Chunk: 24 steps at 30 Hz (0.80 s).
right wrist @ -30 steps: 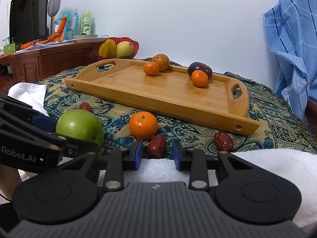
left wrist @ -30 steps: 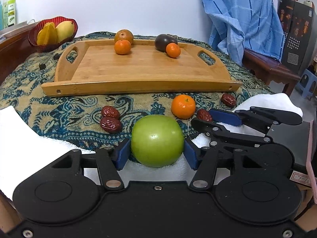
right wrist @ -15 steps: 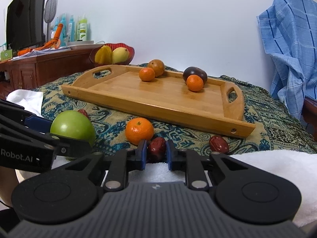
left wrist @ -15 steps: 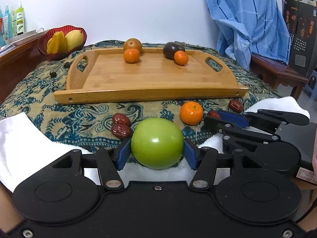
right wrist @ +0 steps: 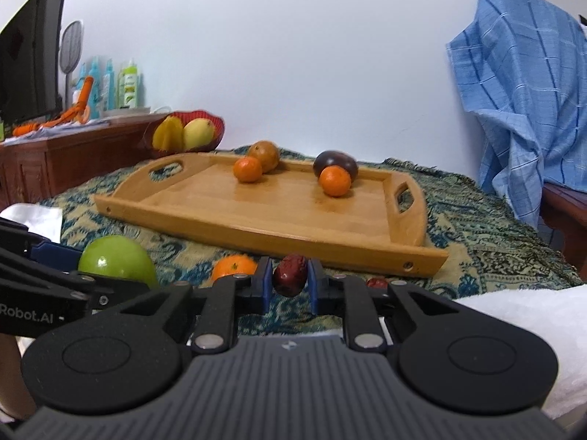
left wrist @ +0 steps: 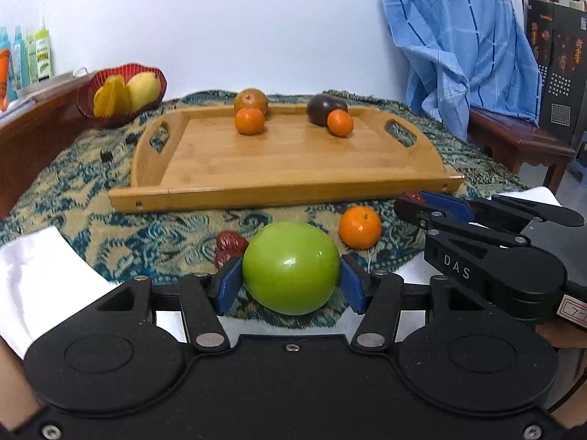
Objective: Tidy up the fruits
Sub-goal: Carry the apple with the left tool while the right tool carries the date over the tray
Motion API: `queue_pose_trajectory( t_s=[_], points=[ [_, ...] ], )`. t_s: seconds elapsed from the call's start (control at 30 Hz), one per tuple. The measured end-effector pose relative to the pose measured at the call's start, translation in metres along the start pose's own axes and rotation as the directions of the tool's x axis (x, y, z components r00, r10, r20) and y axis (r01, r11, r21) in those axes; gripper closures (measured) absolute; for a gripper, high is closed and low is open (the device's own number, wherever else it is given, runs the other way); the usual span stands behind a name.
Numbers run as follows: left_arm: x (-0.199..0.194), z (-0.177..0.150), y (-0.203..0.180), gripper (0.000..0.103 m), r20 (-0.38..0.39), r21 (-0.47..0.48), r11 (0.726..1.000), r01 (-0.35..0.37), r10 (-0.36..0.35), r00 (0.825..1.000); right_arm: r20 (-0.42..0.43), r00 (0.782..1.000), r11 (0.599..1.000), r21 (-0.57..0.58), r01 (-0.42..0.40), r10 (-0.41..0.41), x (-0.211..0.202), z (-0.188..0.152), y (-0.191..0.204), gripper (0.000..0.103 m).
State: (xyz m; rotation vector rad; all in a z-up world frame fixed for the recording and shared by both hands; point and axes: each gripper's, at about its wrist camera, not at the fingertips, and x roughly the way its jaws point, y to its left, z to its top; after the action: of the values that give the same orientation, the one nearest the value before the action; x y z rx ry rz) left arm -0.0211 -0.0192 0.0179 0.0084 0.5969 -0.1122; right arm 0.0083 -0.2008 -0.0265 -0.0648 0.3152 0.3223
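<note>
My left gripper is shut on a green apple, held just above the patterned cloth. My right gripper is shut on a dark red date, lifted a little off the cloth. A wooden tray lies beyond, carrying two small oranges, a brownish fruit and a dark purple fruit. One loose orange rests on the cloth between the grippers. Two more dates lie left of the apple, and another date sits behind my right fingers.
A red basket with yellow fruit stands at the back left by a wooden cabinet with bottles. White towels lie at the near edges. A blue checked cloth hangs over a chair at the right.
My right gripper closed on the date and raised it off the cloth. Both views tilted upward a little, with the apple still gripped on the left.
</note>
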Motion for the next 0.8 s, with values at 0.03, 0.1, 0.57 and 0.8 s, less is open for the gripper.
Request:
queue_pose_trajectory(
  t_s=[0.03,0.1,0.57,0.8],
  points=[
    [-0.001,0.002,0.0,0.049,0.006,0.001,1.0,-0.002,0.002,1.0,0.003,1.0,1.0,0.006,0.003,-0.003,0.001,0.001,0.0,0.079],
    [-0.001,0.005,0.002,0.048,0.013,-0.005,1.0,-0.003,0.003,1.0,0.007,1.0,1.0,0.014,0.009,-0.009,0.002,0.002,-0.001,0.079],
    [0.013,0.04,0.017,0.048,0.046,-0.048,0.999,-0.022,0.024,0.999,0.054,0.996,0.994,0.082,0.069,-0.074,0.013,0.019,-0.003,0.079],
    [0.036,0.064,0.027,0.048,0.05,-0.063,0.997,-0.034,0.037,0.998,0.057,0.993,0.989,0.117,0.092,-0.099,0.032,0.035,-0.007,0.079]
  ],
)
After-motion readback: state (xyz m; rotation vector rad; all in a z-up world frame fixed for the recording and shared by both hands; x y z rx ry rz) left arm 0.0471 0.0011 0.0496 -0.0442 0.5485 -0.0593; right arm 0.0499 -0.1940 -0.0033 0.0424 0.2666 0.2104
